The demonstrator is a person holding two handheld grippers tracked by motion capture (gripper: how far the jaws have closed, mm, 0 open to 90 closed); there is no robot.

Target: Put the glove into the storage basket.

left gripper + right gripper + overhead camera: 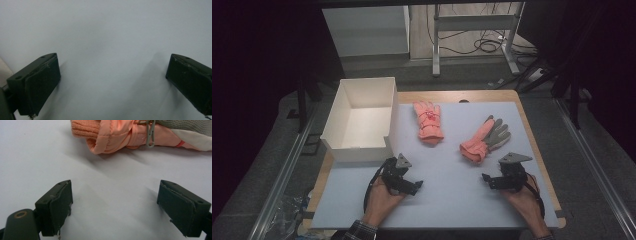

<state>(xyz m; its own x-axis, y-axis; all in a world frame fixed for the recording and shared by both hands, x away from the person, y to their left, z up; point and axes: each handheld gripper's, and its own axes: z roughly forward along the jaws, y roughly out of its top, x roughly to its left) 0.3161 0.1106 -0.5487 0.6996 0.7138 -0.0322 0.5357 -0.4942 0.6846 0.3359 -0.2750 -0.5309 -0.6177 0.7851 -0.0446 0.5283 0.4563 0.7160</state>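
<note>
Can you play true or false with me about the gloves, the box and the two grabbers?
1. Two pink gloves lie on the table. True: the left glove and the right glove lie apart on the table.
2. A glove is inside the white box. False: what shows of its inside has no glove in it.
3. The right gripper holds a glove. False: its jaws are open on bare table, with the glove's cuff ahead of them.
4. The left gripper is open. True.
5. The box stands left of the gloves. True.
</note>
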